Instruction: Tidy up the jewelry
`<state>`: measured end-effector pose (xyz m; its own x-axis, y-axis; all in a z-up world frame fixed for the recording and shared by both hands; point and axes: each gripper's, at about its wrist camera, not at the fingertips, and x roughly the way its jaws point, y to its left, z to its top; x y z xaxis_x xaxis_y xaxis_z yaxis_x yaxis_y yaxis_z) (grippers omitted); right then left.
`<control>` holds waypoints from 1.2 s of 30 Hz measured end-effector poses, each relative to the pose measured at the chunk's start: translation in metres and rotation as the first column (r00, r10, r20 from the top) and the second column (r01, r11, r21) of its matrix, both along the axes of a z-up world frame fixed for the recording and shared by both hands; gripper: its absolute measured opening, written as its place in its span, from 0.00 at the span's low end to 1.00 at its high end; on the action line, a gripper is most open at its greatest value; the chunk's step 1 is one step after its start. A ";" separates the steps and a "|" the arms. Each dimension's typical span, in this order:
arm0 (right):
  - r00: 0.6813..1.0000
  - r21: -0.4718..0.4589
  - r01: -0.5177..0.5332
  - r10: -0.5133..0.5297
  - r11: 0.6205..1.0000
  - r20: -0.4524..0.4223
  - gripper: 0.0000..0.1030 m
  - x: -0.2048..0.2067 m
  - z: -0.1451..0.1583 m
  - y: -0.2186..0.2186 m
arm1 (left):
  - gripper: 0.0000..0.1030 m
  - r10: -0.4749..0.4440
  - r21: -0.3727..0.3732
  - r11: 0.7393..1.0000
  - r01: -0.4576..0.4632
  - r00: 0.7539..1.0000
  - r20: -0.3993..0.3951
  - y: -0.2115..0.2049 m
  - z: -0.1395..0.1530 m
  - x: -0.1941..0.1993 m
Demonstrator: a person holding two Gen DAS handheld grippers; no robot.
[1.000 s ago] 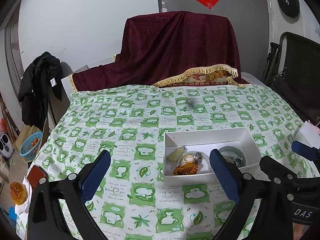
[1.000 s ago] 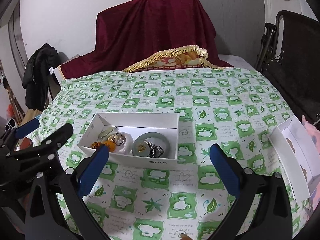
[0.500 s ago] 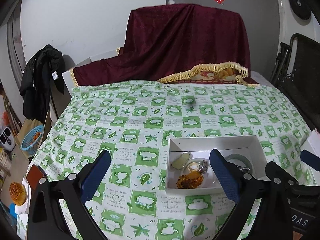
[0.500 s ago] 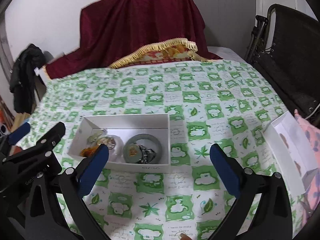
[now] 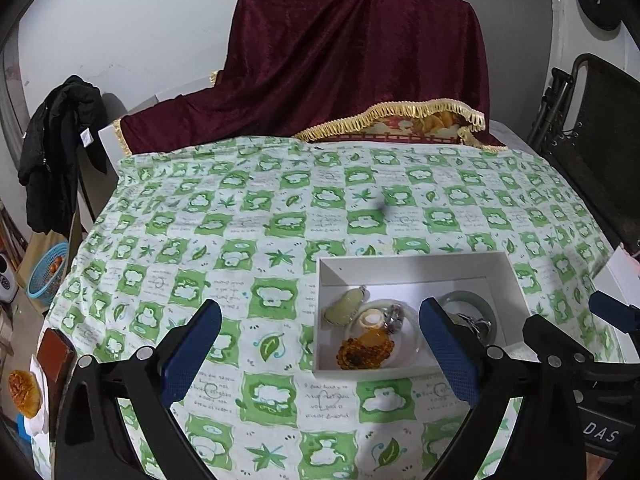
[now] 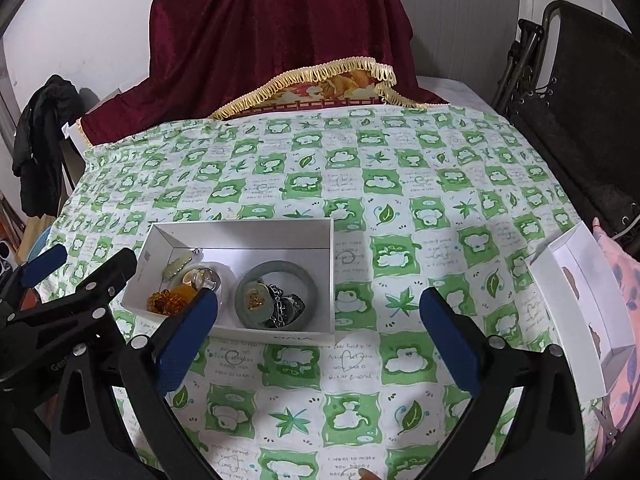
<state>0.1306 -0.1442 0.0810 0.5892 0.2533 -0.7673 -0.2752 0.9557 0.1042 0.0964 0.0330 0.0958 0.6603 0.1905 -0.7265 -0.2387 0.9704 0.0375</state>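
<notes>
spreading across the whole bench (image 6: 400, 152) is a soft cloth of green and white squares printed with leaves and bears, slightly rumpled. behind it a dark red velvet drape (image 6: 280, 40) with gold fringe hangs over something bulky. near the front sits the white box (image 6: 256, 236), a shallow stiff card tray, open-topped. a second white box (image 6: 576, 304) lies well apart at the right edge. inside the first, a smooth pale green bangle (image 6: 276, 276) rings a tangle of silver chain and a small gold heart; beside it lie amber beads (image 5: 364, 350), a clear round dish and a pale oval pendant (image 5: 344, 306).

both the left tongs (image 5: 320, 346) and the right tongs (image 6: 318, 328) hover spread wide, pinching nothing. judging from this, the pick comes next: come down straight over one piece, avoid the thin card wall, and close gently, since polished stone would likely slip.
</notes>
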 end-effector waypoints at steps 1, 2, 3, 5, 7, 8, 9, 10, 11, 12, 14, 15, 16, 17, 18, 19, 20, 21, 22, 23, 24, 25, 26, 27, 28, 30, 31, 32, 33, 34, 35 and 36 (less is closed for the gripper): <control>1.000 0.003 -0.002 0.002 1.000 -0.001 0.96 -0.002 -0.001 -0.001 | 0.97 -0.004 -0.003 1.000 0.004 1.000 -0.004 -0.001 -0.001 -0.001; 1.000 0.002 -0.005 0.005 1.000 -0.002 0.96 -0.004 -0.001 -0.003 | 0.97 -0.008 -0.005 1.000 0.008 1.000 -0.010 -0.003 -0.003 -0.004; 1.000 0.000 -0.006 0.006 1.000 -0.002 0.96 -0.006 -0.003 -0.004 | 0.97 -0.010 -0.004 1.000 0.010 1.000 -0.012 -0.005 -0.004 -0.005; 1.000 0.001 -0.002 0.002 1.000 -0.002 0.96 -0.012 -0.005 -0.008 | 0.97 -0.013 0.005 1.000 0.013 1.000 -0.011 -0.009 -0.005 -0.010; 1.000 0.006 0.000 0.000 1.000 0.003 0.96 -0.017 -0.007 -0.010 | 0.97 -0.012 0.019 1.000 0.012 1.000 -0.006 -0.013 -0.005 -0.014; 1.000 0.008 0.000 0.000 1.000 0.008 0.96 -0.019 -0.007 -0.011 | 0.97 -0.011 0.027 1.000 0.011 1.000 -0.002 -0.014 -0.005 -0.015; 1.000 0.005 0.003 -0.003 1.000 0.019 0.96 -0.022 -0.006 -0.012 | 0.97 -0.009 0.032 0.999 0.009 1.000 0.001 -0.015 -0.005 -0.017; 0.999 -0.003 0.008 -0.008 1.000 0.036 0.95 -0.025 -0.006 -0.013 | 0.97 -0.008 0.035 0.999 0.007 1.000 0.005 -0.016 -0.005 -0.018; 0.999 -0.009 0.013 -0.013 1.000 0.049 0.96 -0.027 -0.004 -0.013 | 0.97 -0.008 0.034 0.999 0.007 1.000 0.007 -0.017 -0.004 -0.018; 0.998 -0.013 0.016 -0.016 1.000 0.057 0.96 -0.028 -0.004 -0.013 | 0.97 -0.007 0.030 1.000 0.007 1.000 0.008 -0.016 -0.004 -0.018; 0.997 -0.010 0.018 -0.017 1.000 0.070 0.96 -0.031 -0.001 -0.014 | 0.97 -0.007 0.018 1.000 0.007 1.000 0.013 -0.015 -0.003 -0.020; 0.997 -0.008 0.016 -0.015 1.000 0.071 0.96 -0.031 -0.001 -0.014 | 0.97 -0.007 0.014 1.000 0.007 1.000 0.015 -0.014 -0.003 -0.020; 0.997 -0.005 0.014 -0.014 1.000 0.073 0.96 -0.031 0.000 -0.014 | 0.97 -0.007 0.014 1.000 0.007 1.000 0.016 -0.014 -0.003 -0.021; 0.997 -0.004 0.012 -0.012 1.000 0.075 0.96 -0.032 0.000 -0.014 | 0.97 -0.006 0.017 1.000 0.006 1.000 0.017 -0.014 -0.003 -0.021; 0.997 -0.005 0.012 -0.012 1.000 0.076 0.96 -0.032 0.000 -0.014 | 0.97 -0.005 0.021 1.000 0.005 1.000 0.017 -0.014 -0.003 -0.021; 0.997 -0.006 0.012 -0.011 1.000 0.075 0.96 -0.031 0.000 -0.014 | 0.97 -0.004 0.022 1.000 0.004 1.000 0.016 -0.015 -0.003 -0.021; 0.997 -0.007 0.012 -0.011 1.000 0.075 0.96 -0.031 -0.001 -0.013 | 0.97 -0.004 0.023 1.000 0.004 1.000 0.015 -0.015 -0.004 -0.020; 0.997 -0.008 0.012 -0.011 1.000 0.073 0.96 -0.031 -0.001 -0.013 | 0.97 -0.005 0.023 1.000 0.005 1.000 0.014 -0.015 -0.004 -0.020; 0.997 -0.008 0.011 -0.011 1.000 0.072 0.95 -0.031 -0.001 -0.013 | 0.97 -0.006 0.022 1.000 0.005 1.000 0.014 -0.015 -0.004 -0.020; 0.997 -0.008 0.011 -0.011 1.000 0.071 0.96 -0.031 -0.001 -0.013 | 0.97 -0.006 0.022 1.000 0.006 1.000 0.015 -0.015 -0.004 -0.020; 0.997 -0.008 0.011 -0.011 1.000 0.072 0.96 -0.031 -0.002 -0.013 | 0.97 -0.007 0.022 1.000 0.007 1.000 0.018 -0.015 -0.003 -0.020; 0.997 -0.008 0.011 -0.011 1.000 0.072 0.96 -0.031 -0.002 -0.013 | 0.97 -0.007 0.024 1.000 0.007 1.000 0.018 -0.015 -0.003 -0.020; 0.997 -0.009 0.011 -0.011 1.000 0.073 0.96 -0.031 -0.002 -0.013 | 0.97 -0.008 0.025 1.000 0.008 1.000 0.021 -0.015 -0.003 -0.020; 0.997 -0.009 0.011 -0.011 1.000 0.074 0.96 -0.031 -0.002 -0.013 | 0.97 -0.009 0.027 1.000 0.009 1.000 0.024 -0.015 -0.003 -0.021; 0.997 -0.008 0.011 -0.010 1.000 0.074 0.96 -0.031 -0.001 -0.013 | 0.97 -0.011 0.029 1.000 0.010 1.000 0.025 -0.015 -0.003 -0.021; 0.997 -0.008 0.011 -0.010 1.000 0.074 0.96 -0.031 -0.001 -0.012 | 0.97 -0.012 0.028 1.000 0.012 1.000 0.026 -0.016 -0.003 -0.021; 0.997 -0.008 0.011 -0.010 1.000 0.074 0.96 -0.031 -0.001 -0.012 | 0.96 -0.012 0.025 1.000 0.012 1.000 0.025 -0.015 -0.003 -0.021; 0.997 -0.008 0.012 -0.011 1.000 0.074 0.96 -0.032 -0.001 -0.012 | 0.96 -0.012 0.022 1.000 0.012 1.000 0.025 -0.015 -0.002 -0.022; 0.997 -0.007 0.012 -0.011 1.000 0.074 0.96 -0.032 -0.001 -0.012 | 0.96 -0.011 0.024 1.000 0.010 1.000 0.027 -0.015 -0.002 -0.022; 0.997 -0.008 0.012 -0.012 1.000 0.074 0.96 -0.031 -0.001 -0.012 | 0.96 -0.008 0.029 1.000 0.007 1.000 0.029 -0.016 -0.002 -0.022; 0.997 -0.010 0.012 -0.012 1.000 0.074 0.96 -0.031 -0.001 -0.012 | 0.96 -0.006 0.038 0.999 0.004 0.999 0.033 -0.017 -0.001 -0.023; 0.997 -0.010 0.012 -0.011 1.000 0.075 0.96 -0.032 -0.001 -0.012 | 0.96 -0.005 0.041 0.999 0.004 0.999 0.035 -0.017 -0.001 -0.023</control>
<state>0.0990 -0.1563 0.0798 0.6476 0.2385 -0.7237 -0.2706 0.9598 0.0742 0.0733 0.0159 0.0949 0.6860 0.2163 -0.6947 -0.2364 0.9693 0.0684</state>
